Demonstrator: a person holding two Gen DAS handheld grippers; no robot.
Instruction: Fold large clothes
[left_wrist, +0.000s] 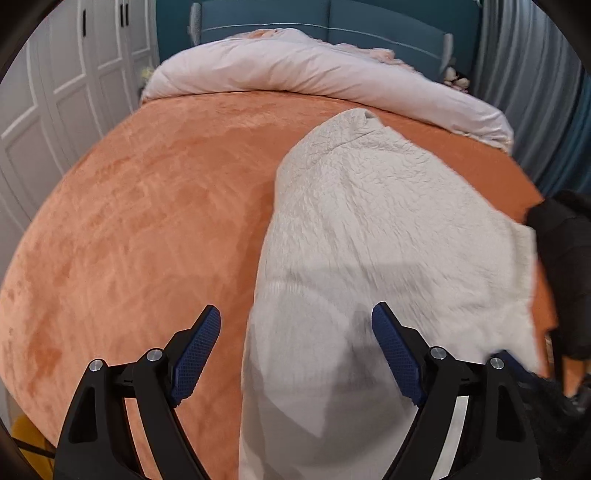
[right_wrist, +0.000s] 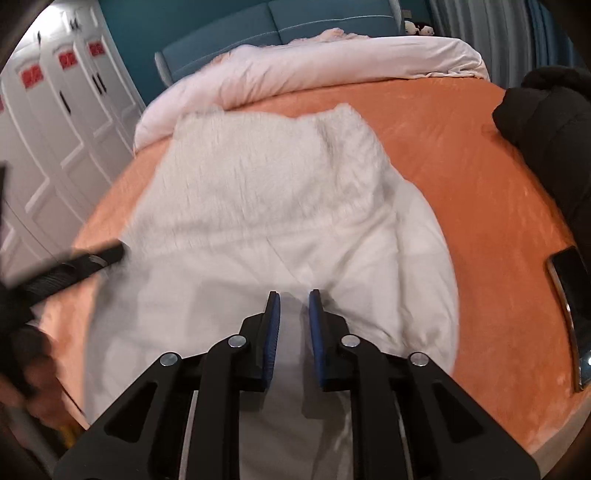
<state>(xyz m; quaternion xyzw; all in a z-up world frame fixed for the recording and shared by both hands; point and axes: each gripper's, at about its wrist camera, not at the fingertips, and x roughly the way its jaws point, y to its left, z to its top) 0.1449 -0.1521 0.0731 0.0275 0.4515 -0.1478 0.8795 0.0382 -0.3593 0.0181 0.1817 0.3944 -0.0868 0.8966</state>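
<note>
A big fluffy white garment (left_wrist: 369, 236) lay on the soft orange bed cover (left_wrist: 129, 229). It sat on the half of the bed nearer the cameras, and its near end ran off the bottom of both pictures. In the right wrist view the garment was blurry, so its folds were hard to see.

The left gripper (left_wrist: 295, 350) had its blue fingers (left_wrist: 195, 350) spread wide. Nothing was pinched between them. One finger was over the orange cover and the other over the white cloth. I could not tell if they touched the cloth.

The right gripper (right_wrist: 294, 325) had its blue fingers (right_wrist: 272, 332) close together with a thin gap between them. White cloth showed in the gap, but I could not tell if the pads pinched it.

A puffy pale pink blanket (left_wrist: 295, 70) lay rolled up at the far end of the bed, in front of a teal padded headboard (left_wrist: 332, 18). White cupboard doors (left_wrist: 55, 92) stood on the left. A black bundle of cloth (right_wrist: 546, 118) sat at the right edge, partly cut off. A dark flat phone (right_wrist: 572, 306) lay near that edge too.
</note>
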